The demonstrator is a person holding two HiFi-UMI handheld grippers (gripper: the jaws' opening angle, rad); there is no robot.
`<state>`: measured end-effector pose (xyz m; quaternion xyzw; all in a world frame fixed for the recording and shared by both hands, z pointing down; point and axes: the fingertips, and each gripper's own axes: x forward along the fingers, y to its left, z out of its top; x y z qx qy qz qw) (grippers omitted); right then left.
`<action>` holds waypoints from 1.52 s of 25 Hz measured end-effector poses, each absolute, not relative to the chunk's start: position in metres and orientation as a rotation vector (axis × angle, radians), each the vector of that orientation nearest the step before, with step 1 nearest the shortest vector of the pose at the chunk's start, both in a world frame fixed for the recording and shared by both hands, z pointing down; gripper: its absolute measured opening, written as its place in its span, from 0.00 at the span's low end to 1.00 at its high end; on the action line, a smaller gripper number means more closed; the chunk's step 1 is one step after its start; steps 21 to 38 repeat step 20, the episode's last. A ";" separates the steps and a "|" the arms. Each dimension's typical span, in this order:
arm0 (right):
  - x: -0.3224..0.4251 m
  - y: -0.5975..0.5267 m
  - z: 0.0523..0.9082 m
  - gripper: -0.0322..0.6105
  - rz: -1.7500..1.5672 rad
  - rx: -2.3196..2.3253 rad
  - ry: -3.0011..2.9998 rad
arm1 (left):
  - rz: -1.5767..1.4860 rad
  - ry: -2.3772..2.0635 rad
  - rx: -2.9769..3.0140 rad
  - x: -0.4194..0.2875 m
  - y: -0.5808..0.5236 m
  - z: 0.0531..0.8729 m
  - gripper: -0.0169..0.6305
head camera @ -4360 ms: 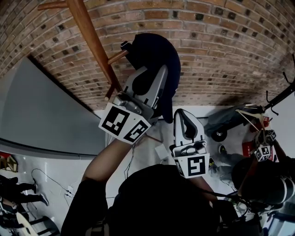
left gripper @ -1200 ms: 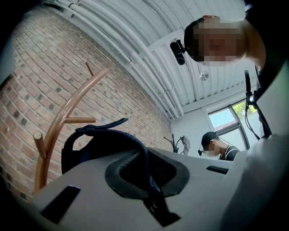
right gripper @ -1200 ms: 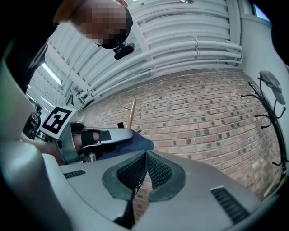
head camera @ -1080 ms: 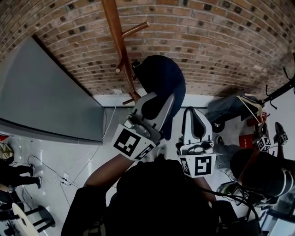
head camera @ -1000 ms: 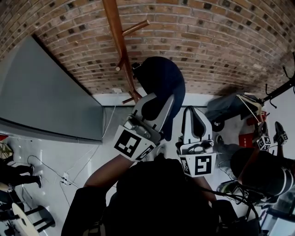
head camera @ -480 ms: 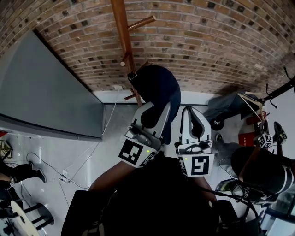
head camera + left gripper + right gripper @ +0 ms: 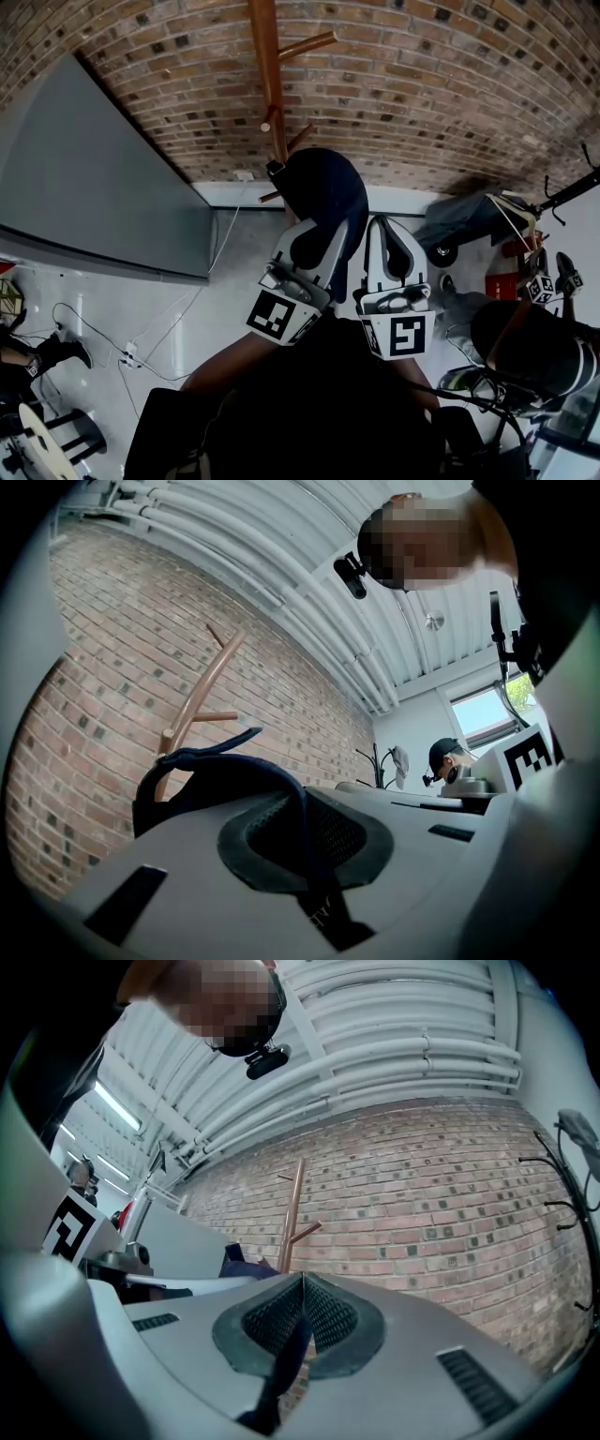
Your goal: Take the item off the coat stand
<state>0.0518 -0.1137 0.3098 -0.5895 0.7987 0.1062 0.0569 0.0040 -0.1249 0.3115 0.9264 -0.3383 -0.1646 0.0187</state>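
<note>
- We see a wooden coat stand (image 7: 268,84) rising against a brick wall (image 7: 422,84), at 12 o'clock from the two hand-held grippers low in the head view.
- The task's item is a dark navy cap (image 7: 323,187). It hangs in the air just at 5 o'clock of the stand's lower pegs (image 7: 300,137), with its back strap pointing towards the pole.
- The left gripper (image 7: 330,232) reaches up from 6 o'clock, and its jaws are clamped on the cap's edge. In the left gripper view the navy fabric runs straight out of the seam between the two pads and arches away to 10 o'clock, in front of the stand.
- We judge this pinch on the rim lets the crown hang free, so it can be lifted clear of a peg without snagging.
- The cap looks free of the pegs, but it sits so near the lowest one that we cannot tell whether it touches.
- The right gripper (image 7: 389,225) stands upright at 3 o'clock of the left one, just beside the cap. Its jaws are pressed together, and we see nothing held in them. We judge it is parked close by as a spare, since one grip is enough for so light a thing.
- We judge the task is nearly done; what remains is carrying the cap well away from the stand.
</note>
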 end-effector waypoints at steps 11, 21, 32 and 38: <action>0.044 -0.113 0.309 0.08 0.337 -1.809 2.422 | -0.504 -1.028 2.861 -0.001 -0.124 0.319 0.07; 0.041 -0.109 0.309 0.08 0.340 -1.809 2.440 | -0.471 -1.009 2.860 0.004 -0.122 0.322 0.07; 0.041 -0.109 0.309 0.08 0.340 -1.809 2.440 | -0.471 -1.009 2.860 0.004 -0.122 0.322 0.07; 0.041 -0.109 0.309 0.08 0.340 -1.809 2.440 | -0.471 -1.009 2.860 0.004 -0.122 0.322 0.07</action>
